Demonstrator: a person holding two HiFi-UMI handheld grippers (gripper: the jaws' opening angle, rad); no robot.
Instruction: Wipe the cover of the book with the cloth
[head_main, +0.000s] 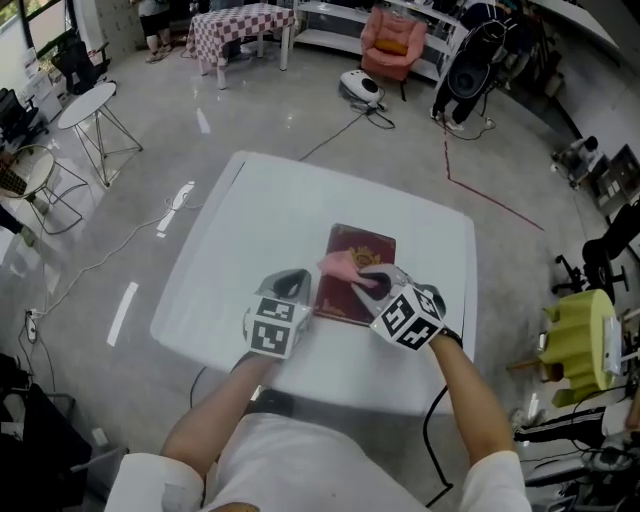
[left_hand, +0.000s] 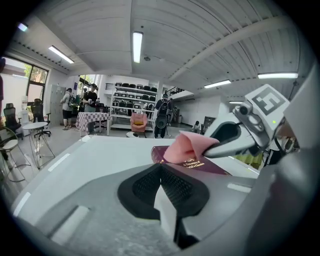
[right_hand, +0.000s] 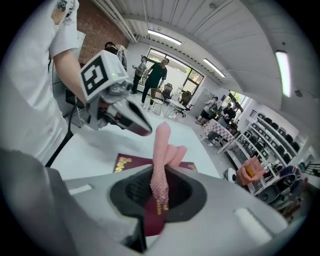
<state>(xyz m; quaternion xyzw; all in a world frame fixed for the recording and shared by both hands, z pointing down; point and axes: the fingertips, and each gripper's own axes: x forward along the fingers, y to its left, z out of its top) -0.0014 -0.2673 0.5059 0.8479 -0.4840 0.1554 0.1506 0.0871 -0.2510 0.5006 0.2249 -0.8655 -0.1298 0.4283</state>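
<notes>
- On the white table (head_main: 255, 215), the maroon book (head_main: 362, 248) lies flat, cover up, right in front of the person and handy for both tools.
- Right gripper (right_hand: 160, 182) is clamped on the pink cloth (right_hand: 163, 142). A fold is pinched between its pads and the loose end sticks out past the tips, so there's free fabric to drag over the cover.
- From the head view, that cloth sits on the near-left part of the cover, directly under the right gripper's tips. I'd say it's mid-wipe.
- Left gripper (head_main: 293, 282) has its jaws together with nothing between them. It rests just beside the book's left edge, probably to steady the book, though whether they touch isn't clear.
- From the left gripper's own view, the book is just ahead and to the right.
</notes>
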